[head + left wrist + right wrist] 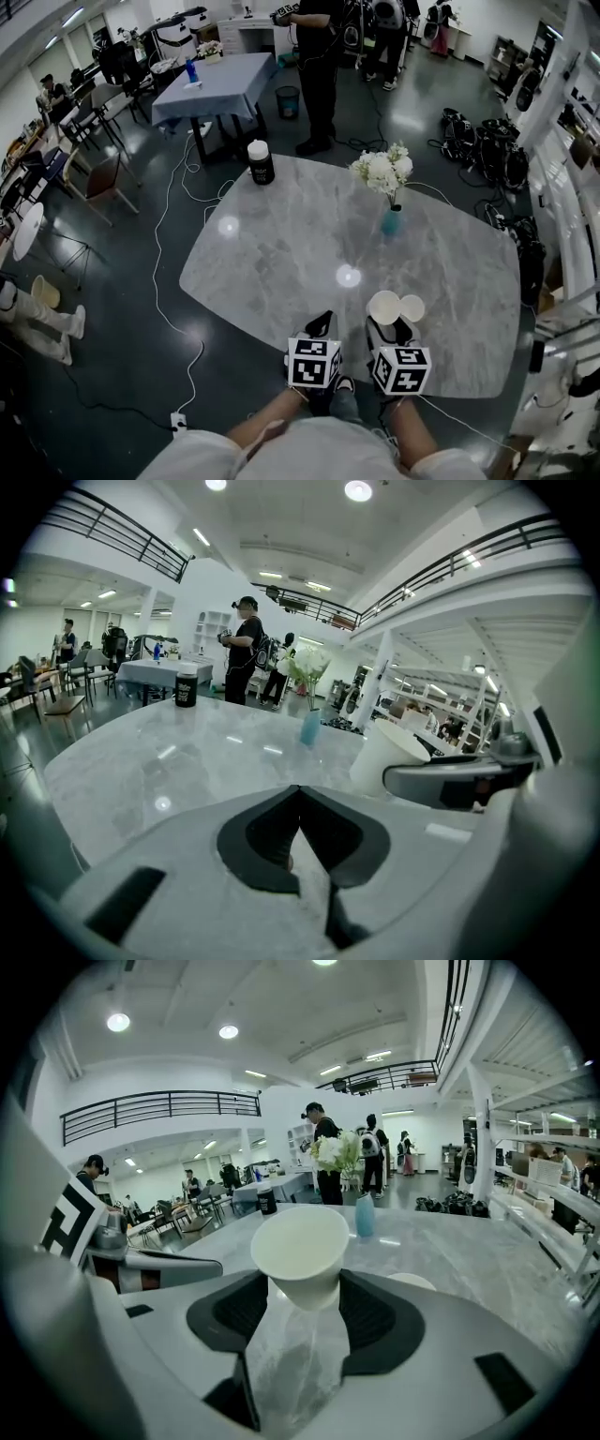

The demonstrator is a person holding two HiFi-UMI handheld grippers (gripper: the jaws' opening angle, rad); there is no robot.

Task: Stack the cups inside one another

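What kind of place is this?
Probably a big open workshop or lab hall: a railed mezzanine overhead, cables trailing across the floor, and black equipment bags piled by the wall.

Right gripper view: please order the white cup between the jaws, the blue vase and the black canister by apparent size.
1. white cup: largest, but it is nearest the camera.
2. blue vase.
3. black canister: smallest, but it stands farther away, so its true size is unsure.
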